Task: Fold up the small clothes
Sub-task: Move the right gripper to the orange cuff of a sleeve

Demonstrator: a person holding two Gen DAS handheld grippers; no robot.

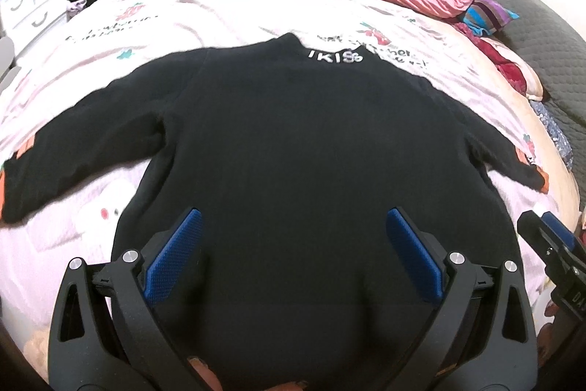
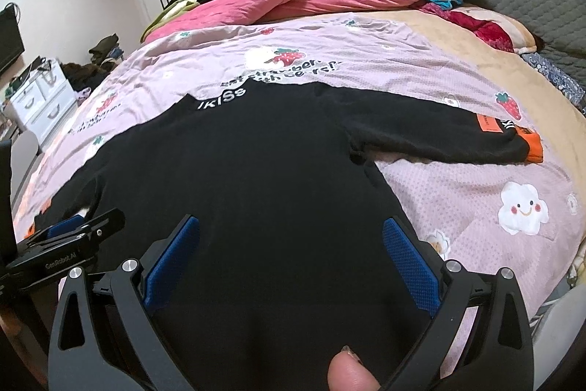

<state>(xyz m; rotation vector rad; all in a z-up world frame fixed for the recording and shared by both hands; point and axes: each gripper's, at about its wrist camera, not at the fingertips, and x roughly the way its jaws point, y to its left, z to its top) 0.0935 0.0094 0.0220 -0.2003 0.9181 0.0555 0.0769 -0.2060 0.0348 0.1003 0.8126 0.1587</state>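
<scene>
On the pink bedsheet a black sweater lies spread flat, both sleeves out to the sides, collar away from the cameras. Left gripper and right gripper hover over its hem, jaws wide, holding nothing.

A black long-sleeved top is spread flat, both sleeves stretched out left and right. Orange cuffs are seen, and white lettering at the far collar.
</scene>
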